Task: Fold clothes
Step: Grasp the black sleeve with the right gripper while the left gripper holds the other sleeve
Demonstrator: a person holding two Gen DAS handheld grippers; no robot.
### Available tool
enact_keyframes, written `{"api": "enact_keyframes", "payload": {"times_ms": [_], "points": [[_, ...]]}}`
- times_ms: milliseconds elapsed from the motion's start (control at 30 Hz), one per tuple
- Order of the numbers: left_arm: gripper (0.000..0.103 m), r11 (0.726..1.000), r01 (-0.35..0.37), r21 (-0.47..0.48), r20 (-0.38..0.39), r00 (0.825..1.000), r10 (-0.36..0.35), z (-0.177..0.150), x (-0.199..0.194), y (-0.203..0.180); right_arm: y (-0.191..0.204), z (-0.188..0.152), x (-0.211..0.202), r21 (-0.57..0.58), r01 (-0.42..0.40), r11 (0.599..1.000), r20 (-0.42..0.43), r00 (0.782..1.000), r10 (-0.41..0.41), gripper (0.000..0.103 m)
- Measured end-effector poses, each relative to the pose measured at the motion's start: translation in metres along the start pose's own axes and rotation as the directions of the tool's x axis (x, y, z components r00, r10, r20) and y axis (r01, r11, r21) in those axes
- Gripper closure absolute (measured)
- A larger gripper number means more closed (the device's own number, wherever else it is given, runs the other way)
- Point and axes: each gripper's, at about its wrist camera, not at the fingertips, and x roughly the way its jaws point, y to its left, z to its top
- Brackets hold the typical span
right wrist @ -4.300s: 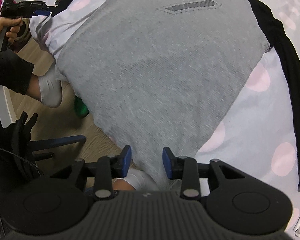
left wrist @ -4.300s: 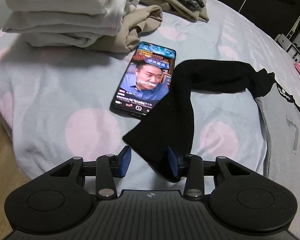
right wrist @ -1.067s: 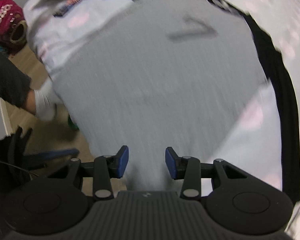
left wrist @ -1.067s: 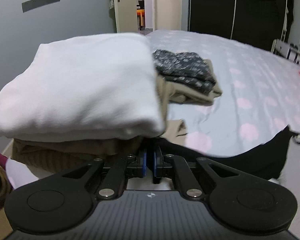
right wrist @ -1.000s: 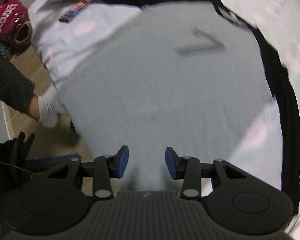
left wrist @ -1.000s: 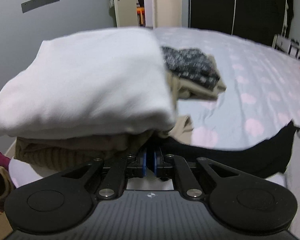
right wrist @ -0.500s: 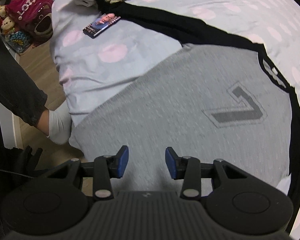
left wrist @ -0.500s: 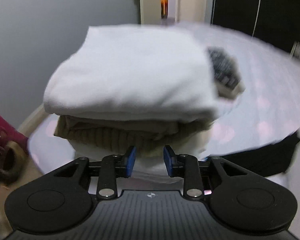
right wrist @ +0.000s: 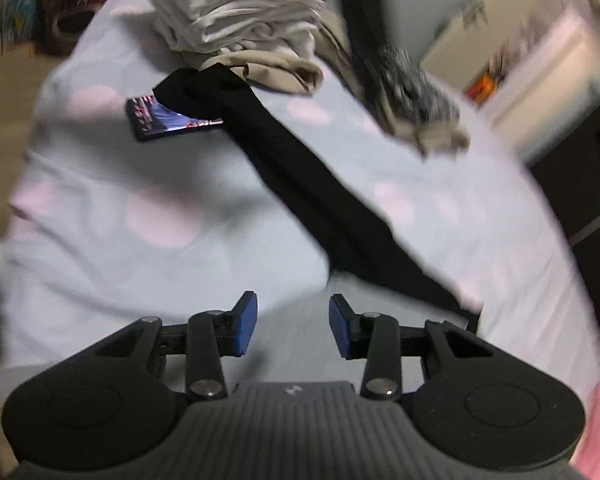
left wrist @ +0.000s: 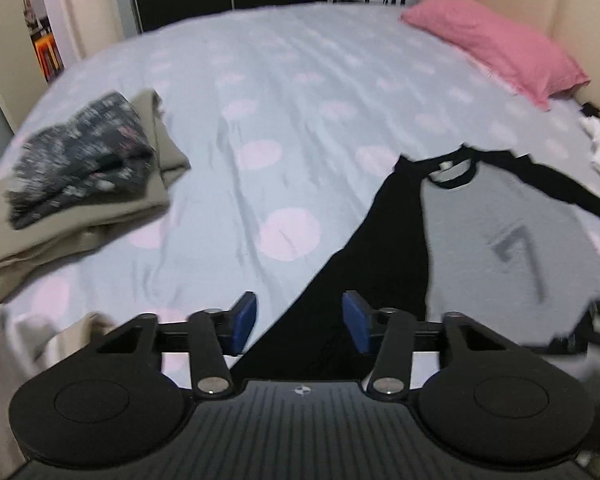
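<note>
Left tool (left wrist: 299,322): blue pads wide apart, holding nothing; black sleeve (left wrist: 364,256) of the shirt (left wrist: 516,248) ran between the pads, contact not discernible. Left of it in this view, a folded pile (left wrist: 80,176), dark patterned piece on khaki, lay on the bed (left wrist: 300,100). Shirt, grey with a "7" and black sleeves, lay flat on the bed to the right of the tool, collar away from the camera. Pink pillow (left wrist: 496,44) at far right, by the headboard.

Right tool (right wrist: 293,330): pads wide apart, empty, above the grey shirt body. Phone (right wrist: 160,120) lay at left, screen lit, the sleeve cuff partly over it. Rumpled pale clothes (right wrist: 240,28) beyond; view blurred.
</note>
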Motion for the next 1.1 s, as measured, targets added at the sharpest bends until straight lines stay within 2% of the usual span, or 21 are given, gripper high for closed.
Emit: {"api": "enact_keyframes", "payload": {"times_ms": [100, 267, 433, 500, 567, 733, 833, 933, 1067, 1100], "points": [[0.068, 1.0, 0.01, 0.026, -0.044, 0.999, -0.009, -0.002, 0.035, 0.006, 0.018, 0.015, 0.038, -0.14, 0.108, 0.984, 0.038, 0.994, -0.104, 0.062], [0.074, 0.999, 0.015, 0.031, -0.135, 0.991, -0.011, -0.016, 0.08, 0.018, 0.033, 0.03, 0.094, -0.221, 0.176, 0.959, 0.03, 0.984, -0.174, 0.075], [0.077, 0.999, 0.039, 0.015, -0.154, 0.987, -0.036, -0.029, 0.095, 0.028, 0.045, 0.035, 0.126, -0.336, 0.237, 0.912, 0.045, 0.971, -0.236, 0.076], [0.077, 0.999, 0.047, 0.002, -0.152, 0.987, -0.046, -0.029, 0.094, 0.031, 0.046, 0.037, 0.132, -0.355, 0.226, 0.907, 0.035, 0.973, -0.229, 0.098], [0.078, 0.999, 0.052, -0.013, -0.149, 0.987, -0.053, -0.029, 0.093, 0.033, 0.047, 0.036, 0.13, -0.366, 0.22, 0.904, 0.038, 0.974, -0.221, 0.098], [0.078, 0.998, 0.053, -0.023, -0.14, 0.989, -0.055, -0.031, 0.092, 0.034, 0.047, 0.03, 0.096, -0.359, 0.149, 0.921, 0.037, 0.989, -0.146, 0.098], [0.078, 0.999, 0.049, -0.018, -0.136, 0.989, -0.051, -0.031, 0.092, 0.033, 0.048, 0.023, 0.084, -0.36, 0.102, 0.927, 0.035, 0.995, -0.096, 0.103], [0.078, 0.999, 0.042, -0.008, -0.131, 0.99, -0.043, -0.031, 0.09, 0.032, 0.049, 0.022, 0.089, -0.367, 0.115, 0.923, 0.06, 0.993, -0.099, 0.102], [0.078, 1.0, 0.024, 0.005, -0.069, 0.997, -0.023, -0.029, 0.078, 0.03, 0.047, 0.024, 0.088, -0.323, 0.137, 0.936, 0.099, 0.989, -0.111, 0.099], [0.078, 1.0, 0.019, 0.009, -0.053, 0.998, -0.018, -0.028, 0.075, 0.029, 0.048, 0.022, 0.077, -0.317, 0.149, 0.937, 0.109, 0.987, -0.12, 0.099]]}}
